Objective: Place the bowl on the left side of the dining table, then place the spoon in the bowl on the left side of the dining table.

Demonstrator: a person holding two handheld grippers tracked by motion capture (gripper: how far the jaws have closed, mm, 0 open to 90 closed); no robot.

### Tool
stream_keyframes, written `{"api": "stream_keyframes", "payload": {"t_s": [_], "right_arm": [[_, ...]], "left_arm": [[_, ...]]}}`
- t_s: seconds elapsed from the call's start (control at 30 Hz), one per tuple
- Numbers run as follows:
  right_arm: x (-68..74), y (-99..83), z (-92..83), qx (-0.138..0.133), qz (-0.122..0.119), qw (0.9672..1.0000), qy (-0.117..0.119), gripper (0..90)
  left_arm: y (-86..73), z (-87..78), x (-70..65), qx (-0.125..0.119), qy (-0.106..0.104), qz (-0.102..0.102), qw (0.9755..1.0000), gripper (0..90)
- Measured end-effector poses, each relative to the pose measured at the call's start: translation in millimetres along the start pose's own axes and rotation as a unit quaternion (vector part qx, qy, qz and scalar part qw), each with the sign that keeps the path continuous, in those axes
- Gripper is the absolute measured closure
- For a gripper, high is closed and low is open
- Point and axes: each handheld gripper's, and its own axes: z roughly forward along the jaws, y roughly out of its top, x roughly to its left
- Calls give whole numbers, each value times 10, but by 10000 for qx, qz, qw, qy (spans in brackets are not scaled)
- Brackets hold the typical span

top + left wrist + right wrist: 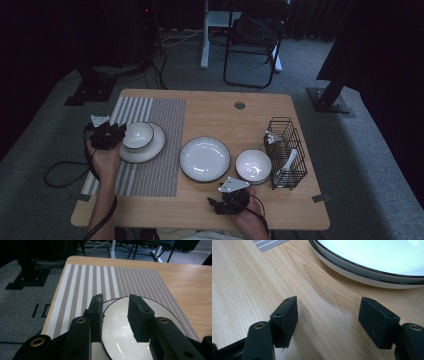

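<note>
The small bowl (138,135), sitting on a plate (150,149) just ahead of and below the left gripper (115,311), looks glazed, slippery and breakable, best pinched at its rim, and the half-open jaws straddle that near rim without pressing it, holding nothing.

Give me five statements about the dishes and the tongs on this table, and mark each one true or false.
1. A small bowl sits on a plate on the striped placemat. True.
2. The left tongs are clamped on the bowl's rim. False: their jaws stand apart over the bowl, not pressing on it.
3. The right tongs are open over bare wood. True.
4. The wire basket stands on the placemat. False: it stands on bare table near the right edge.
5. A white spoon is in the basket. True.
</note>
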Motion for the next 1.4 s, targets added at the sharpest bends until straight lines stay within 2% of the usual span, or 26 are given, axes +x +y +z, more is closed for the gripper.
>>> {"api": "stream_keyframes", "payload": {"t_s": [0.33, 0.43, 0.7, 0.73, 0.77, 0.83, 0.87, 0.9, 0.93, 0.97, 1.07, 1.1, 1.13, 1.17, 1.2, 1.3, 1.33, 1.4], "right_arm": [[-1, 0, 1, 1, 9, 10000, 0, 312], [-1, 0, 1, 4, 13, 10000, -1, 311], [-2, 1, 1, 4, -1, 10000, 13, 311], [-2, 1, 1, 4, -5, 10000, 18, 311], [-3, 1, 1, 4, -12, 10000, 28, 311], [-5, 1, 1, 2, -33, 10000, 48, 312], [-5, 1, 1, 2, -33, 10000, 48, 312], [-5, 3, 2, 8, -40, 10000, 57, 313], [-5, 3, 2, 8, -40, 10000, 57, 313], [-8, 9, 2, 27, -72, 9999, 79, 317], [-11, 18, 3, 60, -103, 9999, 117, 318], [-17, 30, 4, 103, -180, 9996, 184, 322], [-18, 34, 3, 117, -213, 9995, 211, 329], [-16, 40, 2, 131, -245, 9993, 244, 339], [-16, 40, 2, 131, -245, 9993, 244, 339], [0, 50, -11, 202, -391, 9982, 397, 342], [0, 50, -11, 202, -391, 9982, 397, 342], [14, 57, -27, 283, -495, 9973, 454, 339]], "left_arm": [[74, -127, -176, -169, -247, 270, 9992, 637], [82, -153, -277, -195, -364, 442, 9982, 623], [47, -239, -461, -398, -505, 613, 9960, 591], [28, -259, -534, -402, -534, 737, 9950, 587], [28, -259, -534, -402, -534, 737, 9950, 584], [-2, -296, -651, -391, -643, 949, 9926, 580], [-2, -296, -651, -391, -643, 949, 9926, 579], [-28, -319, -727, -387, -675, 1110, 9908, 578], [-28, -319, -727, -387, -675, 1110, 9908, 577], [-61, -332, -798, -383, -684, 1287, 9886, 577], [-104, -333, -864, -355, -689, 1445, 9865, 577], [-160, -325, -936, -286, -678, 1661, 9834, 576], [-160, -325, -936, -286, -678, 1661, 9834, 576], [-225, -320, -996, -241, -730, 1851, 9797, 576], [-225, -320, -996, -241, -730, 1851, 9797, 573], [-342, -327, -1079, -203, -901, 2030, 9748, 569], [-342, -327, -1079, -203, -901, 2030, 9748, 567], [-430, -308, -1107, -168, -1040, 2062, 9728, 566]]}}
